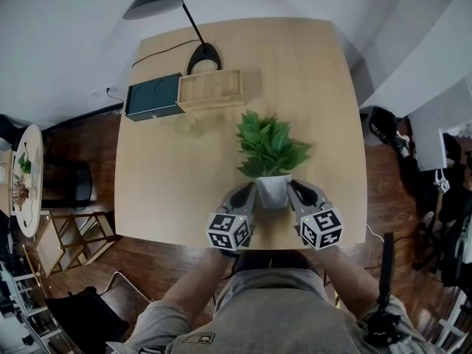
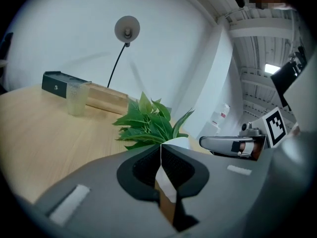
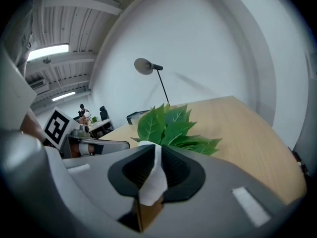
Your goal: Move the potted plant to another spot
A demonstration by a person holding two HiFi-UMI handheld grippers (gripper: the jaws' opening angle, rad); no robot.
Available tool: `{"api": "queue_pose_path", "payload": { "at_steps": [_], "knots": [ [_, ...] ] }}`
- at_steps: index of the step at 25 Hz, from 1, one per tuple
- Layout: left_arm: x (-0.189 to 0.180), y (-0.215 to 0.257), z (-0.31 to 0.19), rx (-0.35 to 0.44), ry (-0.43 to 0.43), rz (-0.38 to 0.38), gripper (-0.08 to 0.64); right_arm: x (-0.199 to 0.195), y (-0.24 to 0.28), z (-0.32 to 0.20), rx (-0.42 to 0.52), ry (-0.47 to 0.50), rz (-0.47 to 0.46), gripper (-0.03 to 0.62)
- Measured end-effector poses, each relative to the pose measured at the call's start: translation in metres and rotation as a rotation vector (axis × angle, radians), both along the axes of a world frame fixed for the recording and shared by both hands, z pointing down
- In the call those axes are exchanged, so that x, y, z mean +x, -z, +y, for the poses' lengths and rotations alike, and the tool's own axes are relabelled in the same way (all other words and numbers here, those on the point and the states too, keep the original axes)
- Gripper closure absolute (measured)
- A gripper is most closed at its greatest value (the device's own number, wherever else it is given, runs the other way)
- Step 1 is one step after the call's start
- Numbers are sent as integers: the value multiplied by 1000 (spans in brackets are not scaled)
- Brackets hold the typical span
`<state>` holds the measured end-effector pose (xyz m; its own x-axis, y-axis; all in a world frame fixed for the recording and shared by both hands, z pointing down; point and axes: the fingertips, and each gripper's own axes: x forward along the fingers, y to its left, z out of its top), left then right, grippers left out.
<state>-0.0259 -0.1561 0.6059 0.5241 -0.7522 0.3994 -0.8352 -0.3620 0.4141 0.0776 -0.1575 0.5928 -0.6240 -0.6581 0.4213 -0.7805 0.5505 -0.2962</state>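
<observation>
The potted plant, green leaves [image 1: 269,146] in a small white pot [image 1: 273,190], stands upright on the wooden table [image 1: 169,183] close to its near edge. My left gripper [image 1: 249,192] lies against the pot's left side and my right gripper [image 1: 293,188] against its right side, so the pot sits between the two. Each gripper's own jaws are closed together with nothing between them. In the left gripper view the shut left gripper [image 2: 161,146] points past the leaves [image 2: 146,123], with the pot's rim [image 2: 179,142] just right of its tip. The right gripper view shows the leaves [image 3: 168,125] beyond the shut right gripper [image 3: 156,146].
A clear cup [image 1: 188,125] stands left of the plant, further back. Behind it lie a shallow wooden tray [image 1: 211,88] and a dark green box [image 1: 153,96]. A black desk lamp [image 1: 203,56] stands at the far edge. Chairs [image 1: 70,238] stand on the floor to the left.
</observation>
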Motion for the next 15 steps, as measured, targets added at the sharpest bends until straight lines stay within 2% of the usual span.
{"api": "queue_pose_path", "payload": {
  "at_steps": [2, 4, 6, 10, 15],
  "knots": [
    [3, -6, 1, -31, -27, 56, 490, 0, -6, -1, -46, 6, -58, 458],
    [7, -12, 1, -65, -55, 121, 395, 0, -12, -3, -102, 2, -127, 398],
    [7, -18, 0, -97, -68, 176, 331, -2, -20, -5, -174, 1, -209, 328],
    [6, -29, -5, -160, -115, 275, 256, -9, -36, -10, -320, 18, -343, 269],
    [21, -31, -9, -221, -223, 369, 219, -12, -44, -16, -418, 61, -388, 230]
  ]
}}
